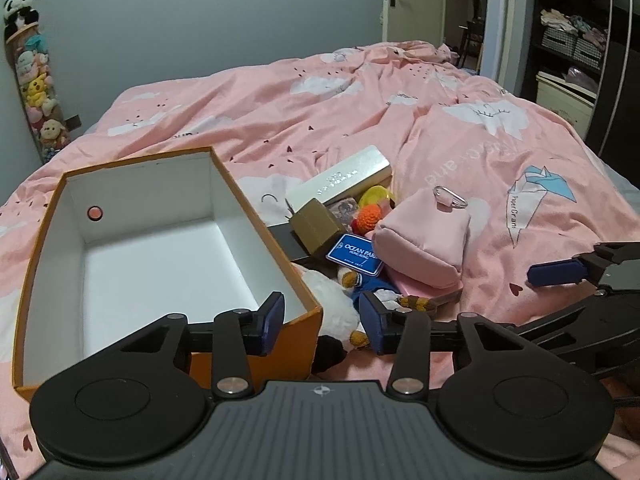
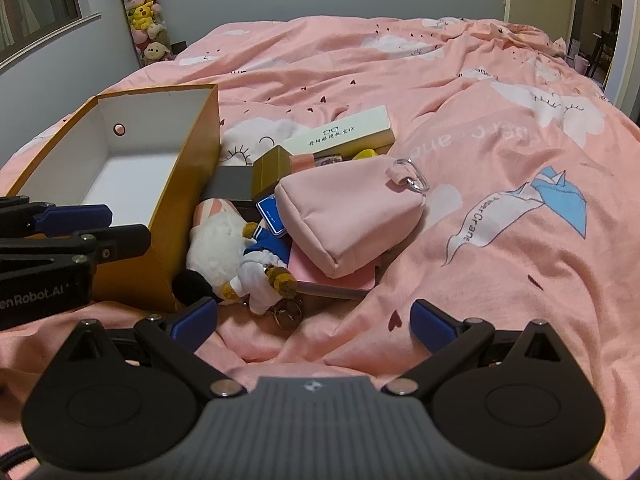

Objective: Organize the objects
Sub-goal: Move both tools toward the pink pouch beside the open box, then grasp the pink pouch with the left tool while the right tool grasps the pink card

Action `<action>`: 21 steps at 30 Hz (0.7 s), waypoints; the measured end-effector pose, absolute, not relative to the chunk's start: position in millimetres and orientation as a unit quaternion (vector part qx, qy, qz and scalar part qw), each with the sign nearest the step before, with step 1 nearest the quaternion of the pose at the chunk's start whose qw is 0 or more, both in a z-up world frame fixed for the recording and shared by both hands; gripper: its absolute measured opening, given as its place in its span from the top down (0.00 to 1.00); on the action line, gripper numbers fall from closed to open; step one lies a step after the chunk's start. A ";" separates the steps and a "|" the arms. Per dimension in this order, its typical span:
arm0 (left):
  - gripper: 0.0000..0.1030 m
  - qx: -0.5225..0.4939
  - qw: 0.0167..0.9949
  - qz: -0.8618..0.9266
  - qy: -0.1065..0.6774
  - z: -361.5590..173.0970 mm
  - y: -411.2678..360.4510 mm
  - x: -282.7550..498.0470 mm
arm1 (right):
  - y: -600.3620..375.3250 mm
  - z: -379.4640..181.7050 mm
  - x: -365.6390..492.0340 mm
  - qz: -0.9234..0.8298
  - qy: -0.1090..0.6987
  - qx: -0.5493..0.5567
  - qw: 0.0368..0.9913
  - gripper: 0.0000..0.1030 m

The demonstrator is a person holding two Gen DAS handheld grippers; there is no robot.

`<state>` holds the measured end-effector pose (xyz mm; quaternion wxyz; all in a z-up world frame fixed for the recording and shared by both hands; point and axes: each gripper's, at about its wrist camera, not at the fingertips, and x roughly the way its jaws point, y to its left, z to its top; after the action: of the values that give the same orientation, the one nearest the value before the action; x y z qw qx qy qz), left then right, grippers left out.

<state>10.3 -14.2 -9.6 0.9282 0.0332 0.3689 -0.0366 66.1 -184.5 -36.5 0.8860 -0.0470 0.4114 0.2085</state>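
Note:
An open orange box (image 1: 48, 216) with a white inside stands empty on the bed; it also shows in the right wrist view (image 2: 196, 160). Right of it lies a pile: a pink pouch (image 1: 424, 240) (image 2: 344, 208), a white plush doll in blue (image 2: 232, 252) (image 1: 336, 304), a blue card (image 1: 354, 254), a gold box (image 1: 316, 226), a long cream box (image 1: 344, 178) (image 2: 344, 134). My left gripper (image 1: 322, 326) is open over the orange box's near right corner. My right gripper (image 2: 314, 320) is open and empty, just in front of the doll.
The pink duvet (image 2: 500, 140) covers the whole bed. A tall tube of plush toys (image 2: 144, 12) stands against the far wall. A doorway (image 1: 464, 12) and dark shelves (image 1: 572, 40) lie at the far right.

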 end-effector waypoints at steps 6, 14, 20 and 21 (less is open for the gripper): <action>0.52 0.010 0.923 -0.043 0.383 -2.8 -10.0 30.6 | -188.2 -31.5 83.1 0.207 0.404 -0.051 0.890 0.07; 0.68 0.010 0.911 -0.089 0.402 7.2 -14.3 73.7 | -198.2 -22.3 126.2 0.207 0.411 -0.024 0.887 0.34; 0.68 -0.012 0.890 -0.140 0.434 0.1 -22.7 113.8 | -210.3 -30.2 155.2 0.182 0.429 -0.007 0.885 0.65; 0.68 -0.012 0.886 -0.145 0.440 -2.1 -24.3 121.3 | -211.9 -32.3 158.6 0.175 0.429 -0.012 0.886 0.70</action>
<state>121.3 -24.3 -2.1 0.8861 -0.0122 0.4400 -0.1451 158.6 -211.9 -32.3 0.8860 -0.0116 0.4294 0.1746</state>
